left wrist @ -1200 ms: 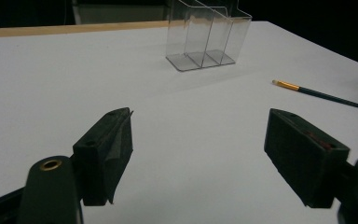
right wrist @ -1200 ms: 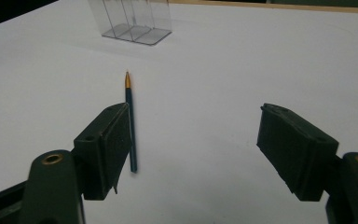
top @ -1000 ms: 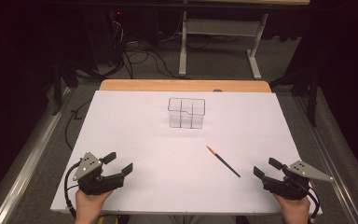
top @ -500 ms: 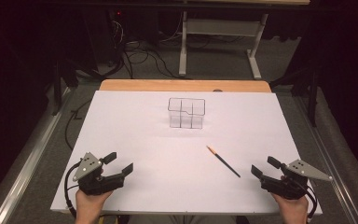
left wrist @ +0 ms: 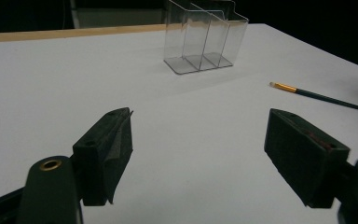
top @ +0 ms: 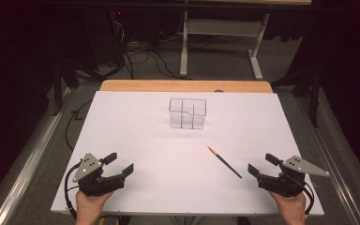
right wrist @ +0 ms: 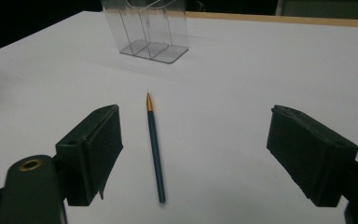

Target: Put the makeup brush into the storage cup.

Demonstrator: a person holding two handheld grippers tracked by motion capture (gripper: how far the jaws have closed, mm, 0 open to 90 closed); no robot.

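A clear plastic organiser with several compartments stands upright on the white table top, toward the far middle. A dark teal pencil with a gold tip lies flat nearer me, right of centre. My right gripper rests at the near right edge, just right of the pencil's near end. It is open, its jaws have just been opening, and nothing is between them. In the right gripper view the pencil lies on the table ahead of the spread jaws. My left gripper sits open at the near left.
The table's wooden far edge shows beyond the white sheet. Cables and a white table frame are on the dark floor behind. Metal rails run along both sides. In the left gripper view the organiser and pencil lie ahead.
The right gripper's jaws stand slightly wider apart than before. The left gripper, pencil and organiser have not moved.
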